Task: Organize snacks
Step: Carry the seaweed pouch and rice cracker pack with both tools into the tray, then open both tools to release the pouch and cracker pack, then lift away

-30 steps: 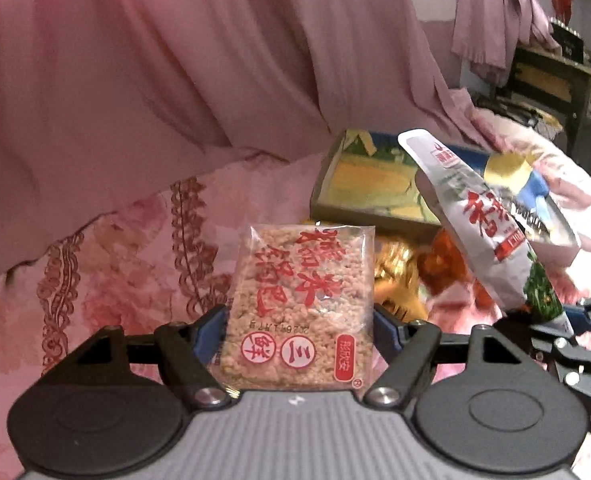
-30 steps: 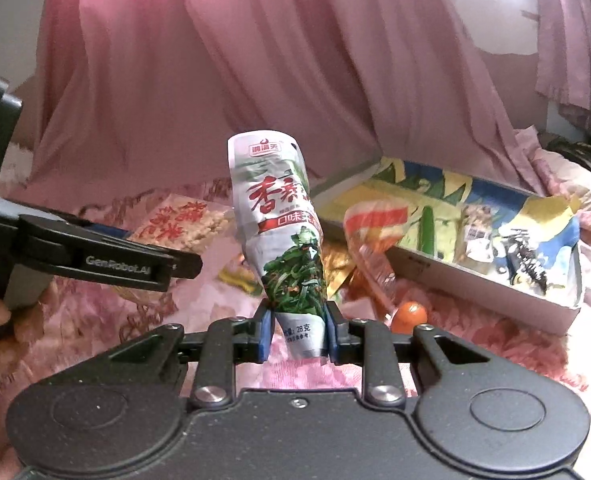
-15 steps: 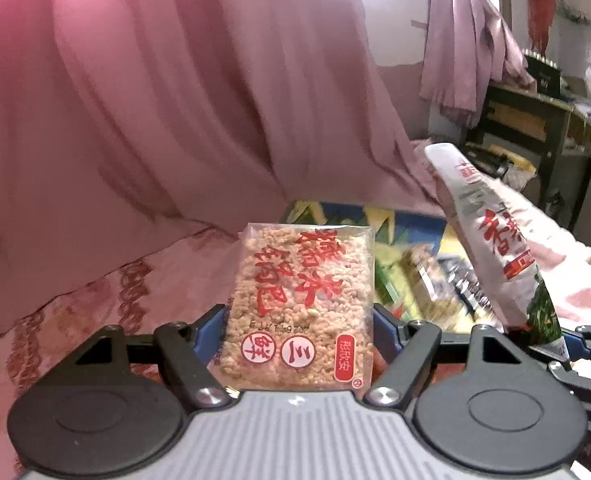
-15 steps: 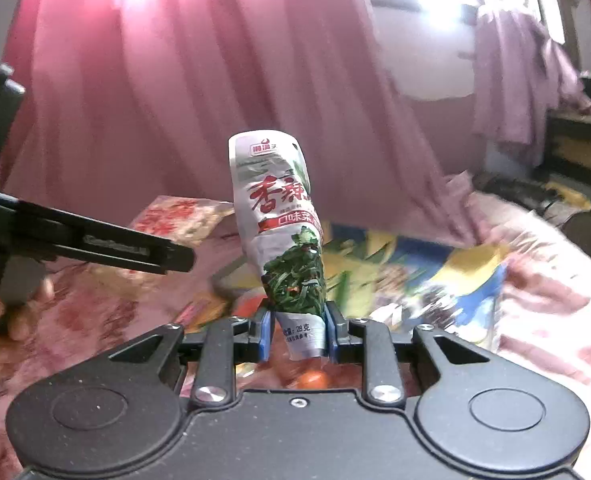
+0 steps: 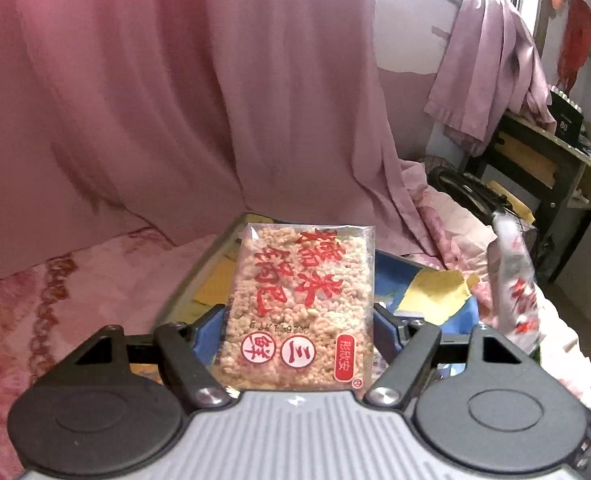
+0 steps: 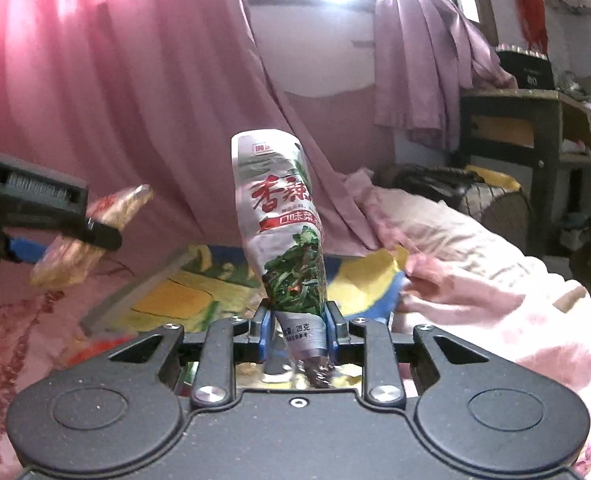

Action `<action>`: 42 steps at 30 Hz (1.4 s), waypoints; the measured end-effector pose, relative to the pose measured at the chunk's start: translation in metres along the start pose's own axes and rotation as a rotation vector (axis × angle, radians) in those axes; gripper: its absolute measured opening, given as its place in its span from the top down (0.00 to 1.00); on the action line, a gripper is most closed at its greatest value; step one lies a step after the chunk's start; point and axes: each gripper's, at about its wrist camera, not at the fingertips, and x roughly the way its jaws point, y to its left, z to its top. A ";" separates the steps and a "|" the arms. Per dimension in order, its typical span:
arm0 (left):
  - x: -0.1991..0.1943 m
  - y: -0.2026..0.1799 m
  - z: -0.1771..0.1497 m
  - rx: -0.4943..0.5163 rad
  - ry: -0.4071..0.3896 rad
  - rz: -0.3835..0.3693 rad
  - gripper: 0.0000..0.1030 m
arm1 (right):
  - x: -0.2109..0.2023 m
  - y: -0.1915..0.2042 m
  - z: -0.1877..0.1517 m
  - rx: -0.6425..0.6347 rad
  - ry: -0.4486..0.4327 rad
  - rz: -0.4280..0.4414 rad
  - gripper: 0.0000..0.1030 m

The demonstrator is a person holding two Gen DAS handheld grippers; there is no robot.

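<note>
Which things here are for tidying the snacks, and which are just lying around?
For the job:
- rice cracker packet, held in left gripper
- spicy vegetable packet, held in right gripper
- colourful box

Lying about:
- pink curtain
- hanging purple cloth
- wooden desk

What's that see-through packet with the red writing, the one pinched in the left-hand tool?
The rice-cracker packet is a flat, clear plastic pouch showing a pale, grainy slab inside, printed with big red characters and two red circles. It stands upright, held by its side edges between the blue pads of the left gripper, lifted over a colourful open box. Nothing else touches it.
</note>
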 end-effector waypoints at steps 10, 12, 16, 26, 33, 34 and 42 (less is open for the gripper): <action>0.060 -0.045 -0.006 0.137 0.043 0.024 0.24 | 0.039 -0.010 -0.013 -0.015 0.068 -0.064 0.73; 0.070 -0.050 -0.007 0.157 0.059 0.036 0.24 | 0.042 -0.012 -0.016 -0.002 0.087 -0.062 0.73; 0.085 -0.057 -0.008 0.183 0.092 0.048 0.24 | 0.050 -0.011 -0.021 -0.009 0.111 -0.062 0.73; 0.106 -0.058 -0.017 0.208 0.164 0.079 0.24 | 0.057 -0.008 -0.026 -0.011 0.151 -0.055 0.73; 0.113 -0.050 -0.019 0.162 0.203 0.099 0.24 | 0.061 -0.006 -0.029 -0.028 0.177 -0.057 0.70; 0.113 -0.050 -0.019 0.159 0.206 0.103 0.24 | 0.061 -0.006 -0.029 -0.030 0.179 -0.059 0.69; 0.117 -0.045 -0.020 0.144 0.233 0.112 0.23 | 0.062 -0.005 -0.030 -0.038 0.182 -0.058 0.65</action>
